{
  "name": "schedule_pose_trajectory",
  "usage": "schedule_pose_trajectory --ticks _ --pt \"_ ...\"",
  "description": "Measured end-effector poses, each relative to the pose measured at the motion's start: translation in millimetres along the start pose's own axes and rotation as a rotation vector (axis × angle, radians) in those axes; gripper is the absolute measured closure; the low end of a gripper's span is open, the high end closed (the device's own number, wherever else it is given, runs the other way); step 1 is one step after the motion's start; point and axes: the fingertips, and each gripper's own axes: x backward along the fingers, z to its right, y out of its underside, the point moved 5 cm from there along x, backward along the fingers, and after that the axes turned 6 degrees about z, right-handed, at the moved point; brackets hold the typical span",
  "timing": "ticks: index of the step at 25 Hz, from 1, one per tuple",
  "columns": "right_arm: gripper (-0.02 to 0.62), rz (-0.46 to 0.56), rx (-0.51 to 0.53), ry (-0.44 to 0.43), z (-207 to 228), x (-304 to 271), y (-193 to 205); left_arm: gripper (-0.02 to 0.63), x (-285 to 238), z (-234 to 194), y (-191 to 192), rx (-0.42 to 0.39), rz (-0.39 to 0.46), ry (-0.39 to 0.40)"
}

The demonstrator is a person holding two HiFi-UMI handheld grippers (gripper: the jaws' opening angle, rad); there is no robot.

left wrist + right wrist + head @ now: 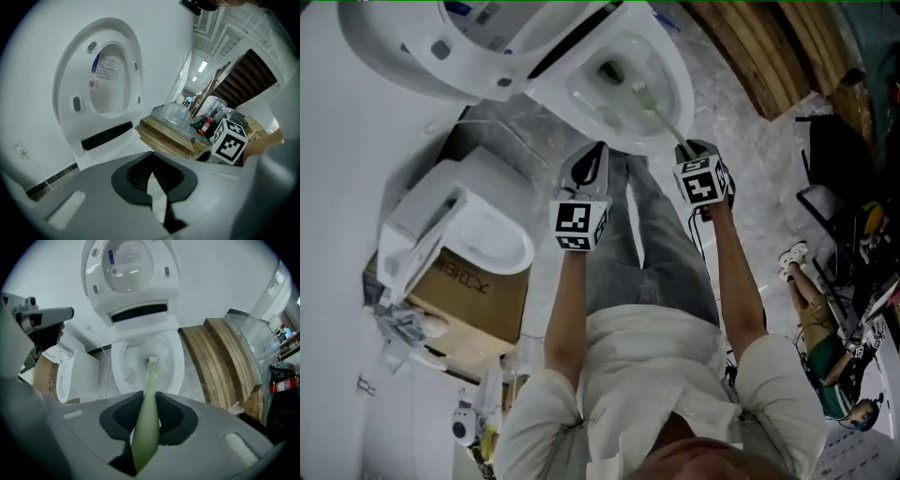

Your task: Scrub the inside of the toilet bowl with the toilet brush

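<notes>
A white toilet bowl (pixel 666 84) (pixel 176 363) stands open, its raised lid and seat (pixel 129 275) (pixel 105 77) behind it. My right gripper (pixel 149 405) (pixel 686 150) is shut on the pale green toilet brush (pixel 146 420) (pixel 661 114) by its handle. The white bristle head (pixel 152 361) reaches down inside the bowl near the drain. My left gripper (pixel 151 174) (pixel 598 150) is shut with nothing between its jaws, held beside the bowl's near rim, left of the right gripper.
A second white toilet (pixel 478 239) sits on a cardboard box (pixel 473 291) at the left. Stacked wooden boards (pixel 225 366) lie right of the bowl. A red fire extinguisher (pixel 283 384) and dark gear stand far right. A cable (pixel 105 373) runs down the floor.
</notes>
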Motion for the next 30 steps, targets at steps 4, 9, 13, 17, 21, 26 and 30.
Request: schedule_pose_trajectory --ticks 4,9,13,17,21,26,30 --pt "0.505 0.113 -0.043 0.005 0 59 -20 0.588 14 13 -34 -0.045 0.022 0.014" --pt "0.505 0.299 -0.070 0.018 -3 131 -40 0.588 37 28 -76 -0.087 0.063 0.023" --pt "0.505 0.450 -0.088 0.035 -6 184 -54 0.588 56 41 -111 -0.111 0.115 0.034" --pt "0.505 0.573 -0.079 0.036 -9 223 -74 0.588 75 53 -142 -0.158 0.164 0.054" --pt "0.506 0.712 -0.033 0.046 -13 266 -93 0.588 95 67 -172 -0.195 0.216 0.070" --pt "0.506 0.871 0.039 0.056 -17 310 -124 0.588 102 79 -211 -0.243 0.304 0.095" --pt "0.506 0.941 0.061 0.065 -24 329 -141 0.588 105 81 -231 -0.285 0.341 0.108"
